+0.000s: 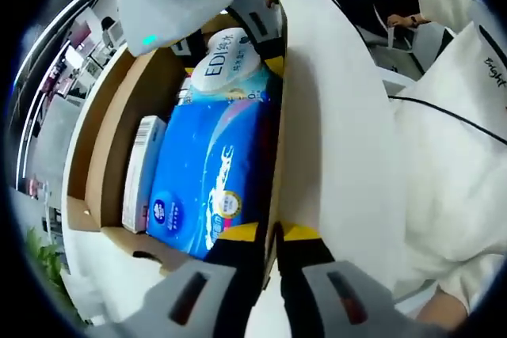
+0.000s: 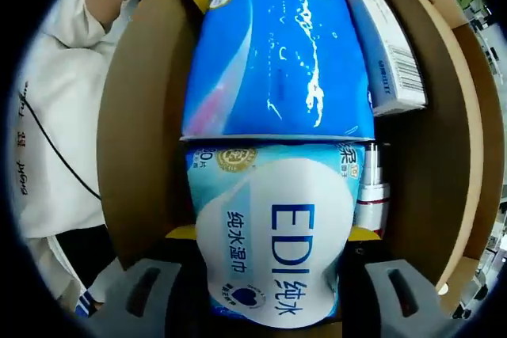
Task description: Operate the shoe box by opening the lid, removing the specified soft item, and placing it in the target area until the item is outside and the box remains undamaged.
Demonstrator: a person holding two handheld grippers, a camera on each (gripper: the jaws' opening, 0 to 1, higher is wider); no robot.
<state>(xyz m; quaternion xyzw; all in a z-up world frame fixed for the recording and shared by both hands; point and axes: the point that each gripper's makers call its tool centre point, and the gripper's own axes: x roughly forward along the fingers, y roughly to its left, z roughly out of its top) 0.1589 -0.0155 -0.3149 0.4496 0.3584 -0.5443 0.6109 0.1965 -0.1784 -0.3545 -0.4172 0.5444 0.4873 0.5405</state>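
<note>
Open brown cardboard shoe box [image 2: 135, 156], lid already off, occupying the centre of both views. The left gripper [image 1: 273, 244], at the bottom centre of the left gripper view, is closing its yellow-tipped jaws on the box's near wall, apparently steadying it. The right gripper [image 2: 269, 275], at the bottom of the right gripper view, is straddling the pale blue soft wipes pack marked EDI [image 2: 273, 267] with spread jaws; whether the jaws are pressing it cannot be told. The pack is lying inside the box, between those jaws, touching the glossy blue tissue pack [image 2: 277, 53] above it. A small white carton [image 2: 388, 45] is lying at the upper right.
</note>
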